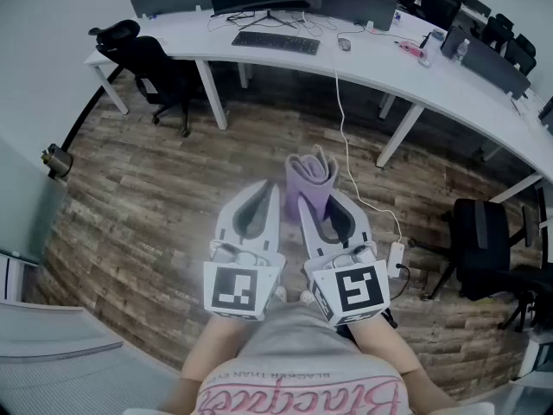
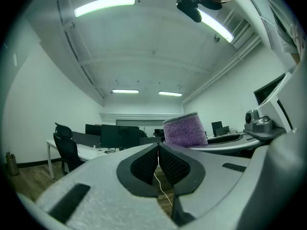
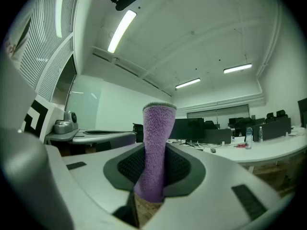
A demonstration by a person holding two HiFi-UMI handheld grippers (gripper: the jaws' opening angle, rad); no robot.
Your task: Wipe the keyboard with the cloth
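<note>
Nearest to us, we hold two grippers side by side, low in the head view. The left gripper (image 1: 273,188) has its jaws pressed together. In the left gripper view (image 2: 158,148) the two dark pads (image 2: 144,164) meet on one line, with nothing between them. The right gripper (image 1: 320,204) has its jaws a little apart, and they pinch the one purple cloth (image 1: 311,174). In the right gripper view (image 3: 154,163) the cloth (image 3: 157,138) stands upright between the pads and rises above them as a folded loop. In the left gripper view the same cloth (image 2: 184,130) shows just to the right of the closed jaws.

Below the grippers is a wooden floor (image 1: 147,197), where one white cable (image 1: 345,137) runs to a power strip (image 1: 396,257).

Farther away stands a long white curved desk (image 1: 380,66). On it lies the one black keyboard (image 1: 276,42), well apart from the cloth, with one mouse (image 1: 344,44) near its right end. We count two black chairs close to this desk, one at the left (image 1: 154,66) and one at the right (image 1: 482,232).
</note>
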